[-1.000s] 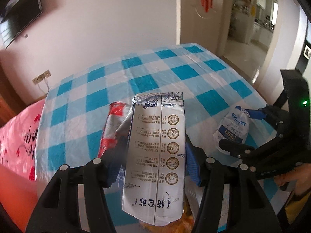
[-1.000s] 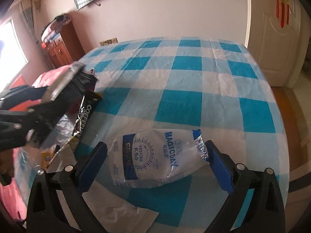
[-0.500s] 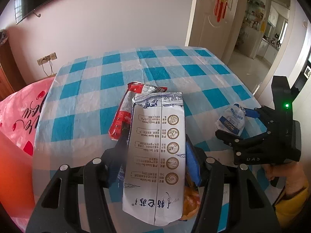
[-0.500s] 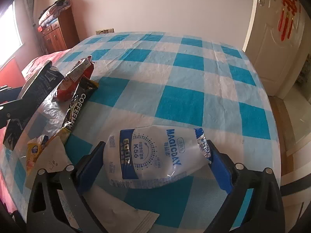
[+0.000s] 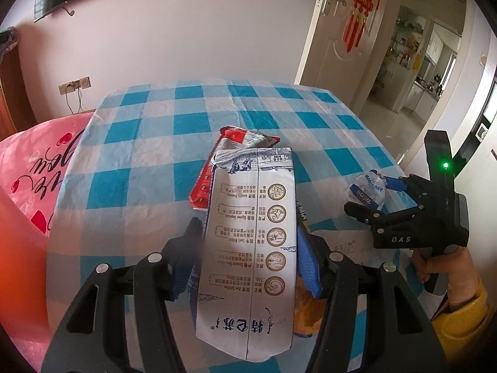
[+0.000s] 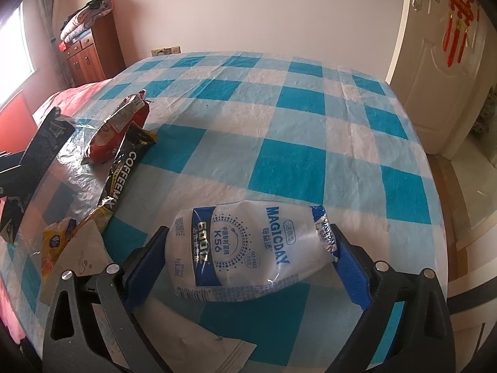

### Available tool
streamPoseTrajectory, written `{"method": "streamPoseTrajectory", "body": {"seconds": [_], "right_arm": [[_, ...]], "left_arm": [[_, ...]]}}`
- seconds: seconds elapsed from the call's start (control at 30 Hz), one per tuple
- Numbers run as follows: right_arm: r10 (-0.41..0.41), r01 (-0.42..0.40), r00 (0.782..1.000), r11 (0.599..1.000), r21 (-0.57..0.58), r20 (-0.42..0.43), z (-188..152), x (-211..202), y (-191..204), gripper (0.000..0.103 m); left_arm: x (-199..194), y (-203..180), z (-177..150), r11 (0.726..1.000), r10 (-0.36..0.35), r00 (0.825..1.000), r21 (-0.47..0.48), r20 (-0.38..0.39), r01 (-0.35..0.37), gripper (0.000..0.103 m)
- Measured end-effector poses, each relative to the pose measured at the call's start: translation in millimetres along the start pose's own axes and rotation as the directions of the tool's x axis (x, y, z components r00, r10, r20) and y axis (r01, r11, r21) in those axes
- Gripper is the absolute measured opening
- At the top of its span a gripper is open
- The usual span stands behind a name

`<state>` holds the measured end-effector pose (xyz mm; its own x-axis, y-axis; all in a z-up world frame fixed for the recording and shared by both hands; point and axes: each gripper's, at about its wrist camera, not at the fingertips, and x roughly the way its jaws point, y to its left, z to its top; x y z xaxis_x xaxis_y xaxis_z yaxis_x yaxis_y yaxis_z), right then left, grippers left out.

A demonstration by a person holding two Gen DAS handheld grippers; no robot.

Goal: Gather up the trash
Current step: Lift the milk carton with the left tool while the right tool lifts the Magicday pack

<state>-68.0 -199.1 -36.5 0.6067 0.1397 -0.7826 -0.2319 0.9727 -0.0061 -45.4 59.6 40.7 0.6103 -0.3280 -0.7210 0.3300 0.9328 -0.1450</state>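
Cardboard, white with printed medallions, the flattened milk carton (image 5: 248,255) stands clamped between the blue pads of the left gripper (image 5: 247,259), lifted above the table and tipped forward and down. To its right the right gripper (image 6: 251,259) squeezes a crumpled white-and-blue MAGICDAY pouch (image 6: 248,248) end to end, low over the near edge; a hand (image 5: 441,267) in a yellow sleeve grips its handle. The carton hides much of a red snack wrapper (image 6: 116,133) behind it, and an orange wrapper beneath it is too covered to identify. A black COFFEEMIX sachet (image 6: 124,171) and grey paper (image 6: 77,258) lie on the near left. Blue-and-white checked plastic covers the table (image 6: 279,118); a white door (image 6: 441,62) with red ornaments stands far right, a wooden cabinet (image 6: 90,56) far left.
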Motion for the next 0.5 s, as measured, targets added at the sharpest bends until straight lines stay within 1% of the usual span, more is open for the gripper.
{"method": "streamPoseTrajectory", "body": {"seconds": [0.2,0.5], "right_arm": [[-0.010,0.010,1.000,1.000,0.003,0.028,-1,-5,0,0.096],[-0.097,0.094,0.992,0.995,0.032,0.084,-2,-17,-1,0.096]], "left_arm": [[-8,13,-11,1.000,-0.021,1.000,-0.019,0.020,0.021,0.059],[-16,27,-24,0.998,-0.048,0.998,-0.048,0.040,0.050,0.059]]}}
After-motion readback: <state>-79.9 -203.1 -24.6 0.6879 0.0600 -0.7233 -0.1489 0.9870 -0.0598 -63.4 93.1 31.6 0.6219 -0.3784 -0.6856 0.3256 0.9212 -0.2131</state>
